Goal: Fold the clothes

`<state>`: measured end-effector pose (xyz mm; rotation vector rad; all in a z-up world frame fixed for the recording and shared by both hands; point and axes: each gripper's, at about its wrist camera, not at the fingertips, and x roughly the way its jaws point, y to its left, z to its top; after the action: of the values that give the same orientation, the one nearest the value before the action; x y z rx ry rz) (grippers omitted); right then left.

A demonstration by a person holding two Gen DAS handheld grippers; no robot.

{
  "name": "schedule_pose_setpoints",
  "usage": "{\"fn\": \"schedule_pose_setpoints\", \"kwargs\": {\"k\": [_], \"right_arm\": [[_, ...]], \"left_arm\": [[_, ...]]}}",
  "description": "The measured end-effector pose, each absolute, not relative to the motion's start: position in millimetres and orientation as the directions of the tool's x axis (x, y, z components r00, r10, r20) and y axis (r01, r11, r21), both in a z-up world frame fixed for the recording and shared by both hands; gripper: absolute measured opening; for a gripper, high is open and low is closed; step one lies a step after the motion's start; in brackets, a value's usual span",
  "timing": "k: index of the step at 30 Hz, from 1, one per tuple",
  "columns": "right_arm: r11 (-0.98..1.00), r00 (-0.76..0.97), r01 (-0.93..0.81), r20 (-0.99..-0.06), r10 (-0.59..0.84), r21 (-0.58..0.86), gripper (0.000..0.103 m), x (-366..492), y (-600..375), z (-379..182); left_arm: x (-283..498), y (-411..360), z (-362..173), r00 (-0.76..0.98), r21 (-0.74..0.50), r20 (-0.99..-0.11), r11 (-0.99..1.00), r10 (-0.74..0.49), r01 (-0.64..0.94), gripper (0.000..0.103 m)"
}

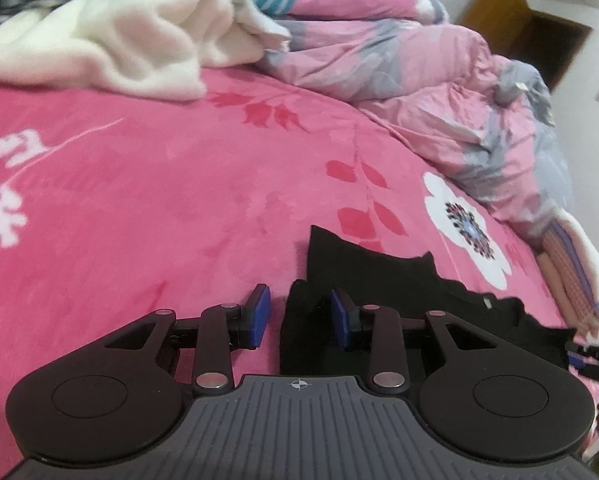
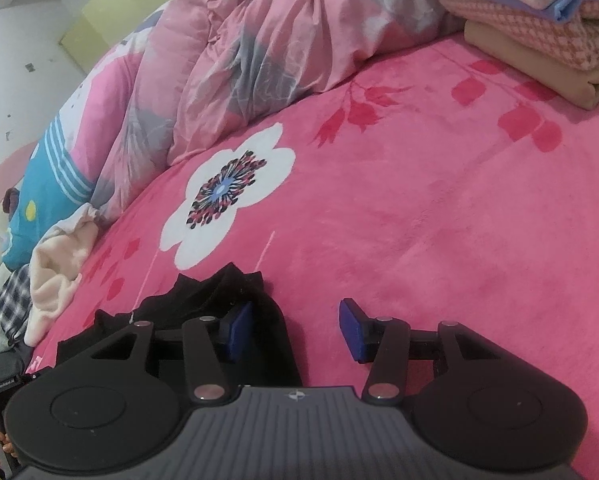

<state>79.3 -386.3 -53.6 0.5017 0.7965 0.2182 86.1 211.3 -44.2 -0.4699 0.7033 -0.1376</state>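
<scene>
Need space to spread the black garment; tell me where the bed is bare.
Bare: the pink blanket between the black garment, white flower print and folded stack. Crowded: the rumpled quilt and cream fleece.

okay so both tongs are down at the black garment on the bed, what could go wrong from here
1. Both tongs, left and right, stand open astride edges of the black garment; closing may also pinch the plush pink bedspread.
2. The garment lies bunched, so a lift might catch several layers and fold crooked.
</scene>
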Motion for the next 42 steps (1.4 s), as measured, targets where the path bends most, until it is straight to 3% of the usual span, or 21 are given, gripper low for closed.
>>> {"fn": "schedule_pose_setpoints", "kwargs": {"k": [11, 18, 28, 30, 42], "right_arm": [[0.861, 0.678, 0.035, -0.645, 0.352, 0.507, 0.051, 77.5, -382.9, -50.9], [0.861, 0.679, 0.044, -0.648, 0.346, 0.506, 0.051, 76.6, -382.8, -51.0], [0.87, 0.691, 0.049, -0.646, 0.325, 0.491, 0.051, 74.7, -384.0, -50.0], [0.874, 0.695, 0.05, -0.645, 0.317, 0.483, 0.051, 74.0, -384.7, -49.3], [0.93, 0.725, -0.107, -0.613, 0.314, 0.35, 0.048, 90.6, -362.2, -41.7]], "left_arm": [[80.1, 206.2, -44.4, 0.77, -0.423, -0.562, 0.905, -0.302, 0.046, 0.029], [60.3, 185.4, -34.7, 0.804, -0.311, -0.497, 0.932, -0.326, 0.185, 0.028], [73.4, 187.4, -42.3, 0.794, -0.329, -0.507, 0.927, -0.335, 0.181, 0.028], [73.1, 185.1, -43.9, 0.793, -0.325, -0.504, 0.926, -0.341, 0.192, 0.021], [74.5, 179.7, -40.8, 0.796, -0.288, -0.533, 0.946, -0.287, 0.148, 0.014]]}}
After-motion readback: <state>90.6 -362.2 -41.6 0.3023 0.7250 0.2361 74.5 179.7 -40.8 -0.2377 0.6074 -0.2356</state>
